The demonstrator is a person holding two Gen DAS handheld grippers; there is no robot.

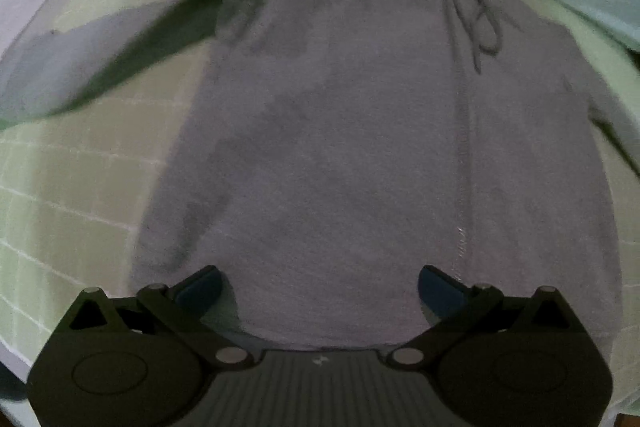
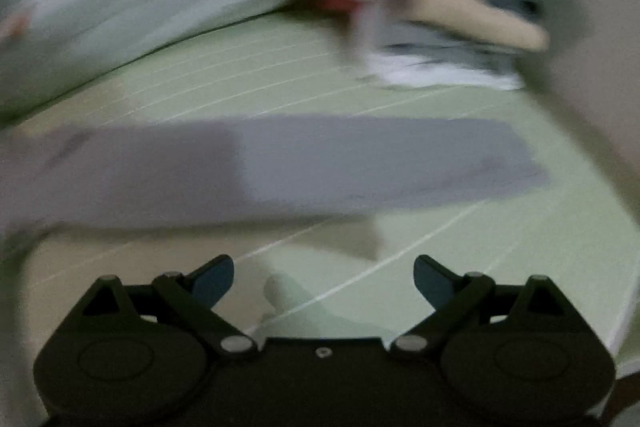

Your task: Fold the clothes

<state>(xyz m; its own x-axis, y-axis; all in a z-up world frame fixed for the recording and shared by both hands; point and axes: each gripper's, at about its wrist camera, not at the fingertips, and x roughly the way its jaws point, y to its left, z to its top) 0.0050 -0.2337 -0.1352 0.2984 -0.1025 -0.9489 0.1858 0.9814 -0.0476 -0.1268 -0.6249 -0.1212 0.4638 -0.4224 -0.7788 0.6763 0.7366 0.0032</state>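
left wrist view looks down over hoodie (image 1: 340, 131) from its hem, right wrist view low beside its sleeve (image 2: 280, 167), both share green sheet (image 2: 280, 83)

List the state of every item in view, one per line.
Grey hoodie: spread flat on the bed, unfolded, sleeves out to the sides.
Hoodie sleeve: stretched out straight, flat.
Drawstrings: loose, lying over the chest.
Left hand-held gripper: open, at the hem, holding nothing.
Right hand-held gripper: open, empty, short of the sleeve.
Clothes pile: unfolded heap, blurred.
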